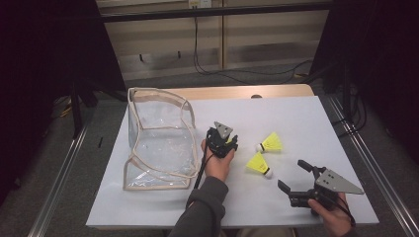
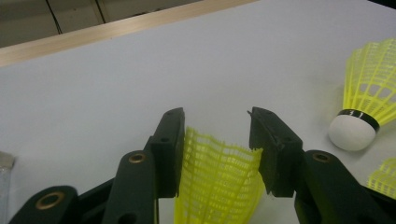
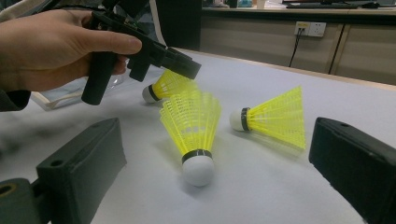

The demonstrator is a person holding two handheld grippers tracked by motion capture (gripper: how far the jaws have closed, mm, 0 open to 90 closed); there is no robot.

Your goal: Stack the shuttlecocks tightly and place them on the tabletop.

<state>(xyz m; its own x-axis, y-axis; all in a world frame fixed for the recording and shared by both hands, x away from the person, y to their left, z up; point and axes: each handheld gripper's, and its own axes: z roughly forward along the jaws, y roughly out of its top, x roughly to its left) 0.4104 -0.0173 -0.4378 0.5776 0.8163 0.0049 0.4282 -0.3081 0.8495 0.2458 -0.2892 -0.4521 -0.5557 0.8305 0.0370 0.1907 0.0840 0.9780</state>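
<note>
High view: left gripper (image 1: pixel 223 141) sits mid-surface, just right of clear pouch (image 1: pixel 158 140), w/ a yellow shuttlecock (image 2: pixel 219 182) between its jaws. Left gripper view: skirt touches one jaw, other jaw just at its frayed edge; can't tell if it's pinched or loose. Right gripper (image 1: pixel 291 178) near front-right corner of white surface (image 1: pixel 306 118), jaws wide apart, nothing in them. Two more shuttlecocks (image 1: pixel 260 163) (image 1: pixel 270 143) lie betw. the grippers, near each other, not touching.
</note>
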